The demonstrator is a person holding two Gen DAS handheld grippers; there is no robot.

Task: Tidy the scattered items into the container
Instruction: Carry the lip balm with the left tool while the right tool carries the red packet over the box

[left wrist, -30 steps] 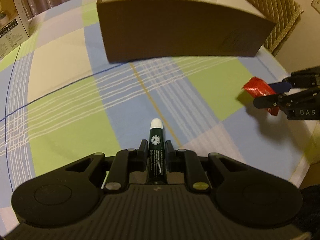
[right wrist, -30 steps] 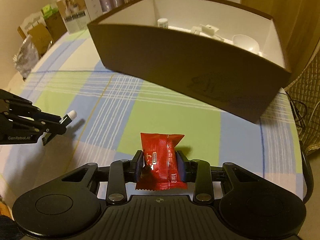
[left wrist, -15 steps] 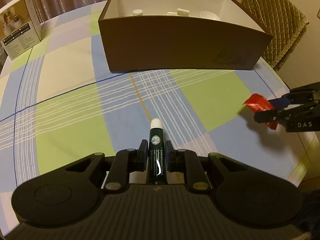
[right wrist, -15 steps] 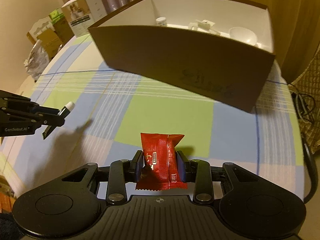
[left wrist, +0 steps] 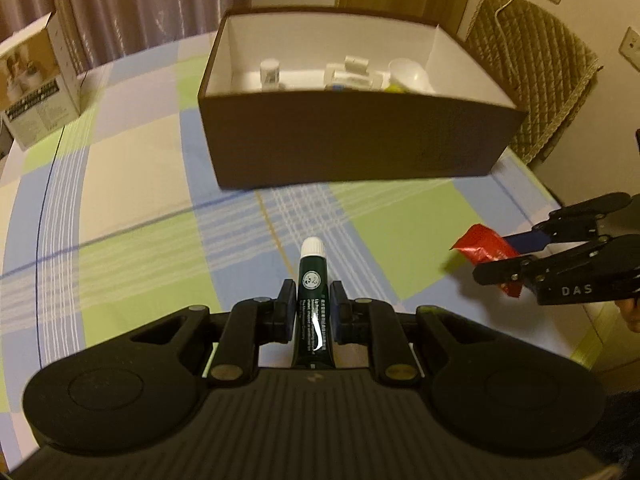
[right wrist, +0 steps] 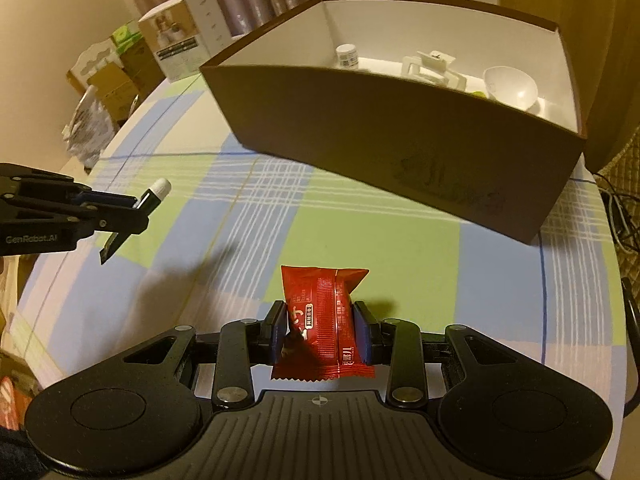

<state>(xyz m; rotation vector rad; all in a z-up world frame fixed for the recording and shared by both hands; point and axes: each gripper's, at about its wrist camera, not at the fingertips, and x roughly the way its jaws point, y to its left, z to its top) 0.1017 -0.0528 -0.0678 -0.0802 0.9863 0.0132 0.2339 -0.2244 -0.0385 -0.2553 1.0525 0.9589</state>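
Lifted higher than a second ago, the left tool (left wrist: pixel 311 304) now looks over the near wall of the box (left wrist: pixel 352 136) and into it, where before only the wall showed. Its fingers are pressed tight on a dark green tube (left wrist: pixel 314 304) whose white cap points ahead toward the box. The right tool (right wrist: pixel 320 328) has hardly shifted and pinches a red snack packet (right wrist: pixel 320 320) at its sides, the packet's upper half standing clear above the fingers.

Ahead of both tools lies an open stretch of checked cloth on the surface (left wrist: pixel 132 168), bare up to the box. To the right of the left tool the surface edge curves close past the right tool and its packet.

Farther on, the brown box stands open-topped; against its far wall sit a small white bottle (right wrist: pixel 346 56), a white clip (right wrist: pixel 430 66) and a white bowl (right wrist: pixel 510 86). Beyond, left of the box, a white carton (left wrist: pixel 38 80) rests near the far edge.
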